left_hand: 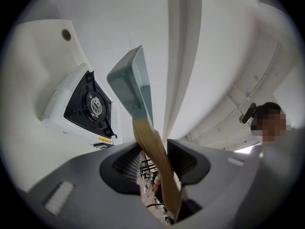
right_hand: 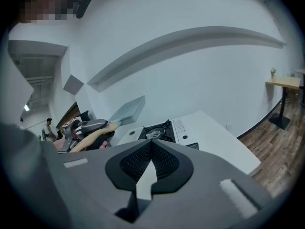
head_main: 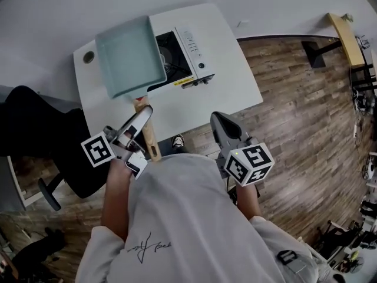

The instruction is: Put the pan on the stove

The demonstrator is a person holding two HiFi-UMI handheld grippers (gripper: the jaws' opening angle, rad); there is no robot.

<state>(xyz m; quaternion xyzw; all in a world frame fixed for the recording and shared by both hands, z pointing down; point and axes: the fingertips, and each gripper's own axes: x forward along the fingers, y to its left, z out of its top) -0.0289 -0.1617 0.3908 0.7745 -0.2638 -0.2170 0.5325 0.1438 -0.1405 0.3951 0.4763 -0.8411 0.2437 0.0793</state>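
White bench (head_main: 235,90) carries the stove (head_main: 191,55), over which the left claw (head_main: 140,121) grips the pan (head_main: 129,55) by its wooden handle (head_main: 150,141), while the right claw (right_hand: 150,151) is closed, empty.

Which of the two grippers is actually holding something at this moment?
The left gripper: its jaws clamp the wooden handle of the teal pan, held up near the stove. The right gripper is shut on nothing, off to the side.
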